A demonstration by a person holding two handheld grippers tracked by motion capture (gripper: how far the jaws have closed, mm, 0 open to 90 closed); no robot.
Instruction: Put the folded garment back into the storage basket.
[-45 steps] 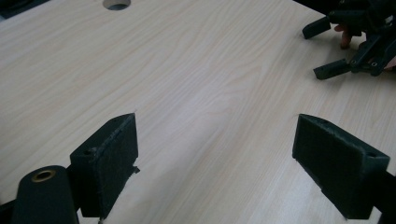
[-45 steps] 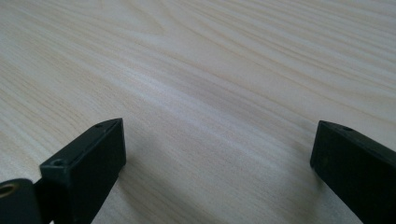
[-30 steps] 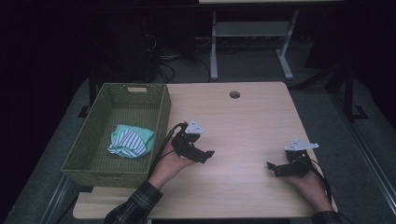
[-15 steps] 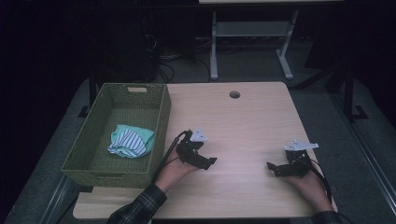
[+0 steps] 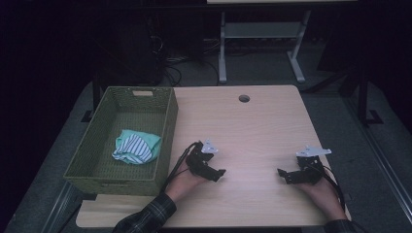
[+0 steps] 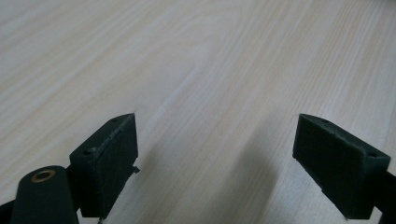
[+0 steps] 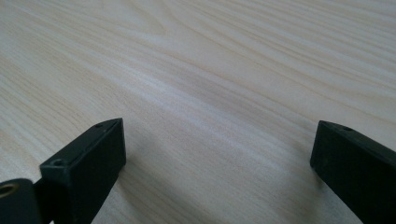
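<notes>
Jaws spread and empty on my left claw [image 5: 219, 173] and right claw [image 5: 283, 175], bare tabletop [image 5: 252, 131] between them, basket [image 5: 165, 141] beside the left.

Left tool [image 6: 217, 158] with jaws spread wide, low over pale wood-grain table [image 6: 210, 60], nothing between.

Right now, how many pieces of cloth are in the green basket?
1. A striped cloth, bunched up, lies on the floor of the green basket, toward its near right side. More pieces could be folded into or under the bundle.
</notes>
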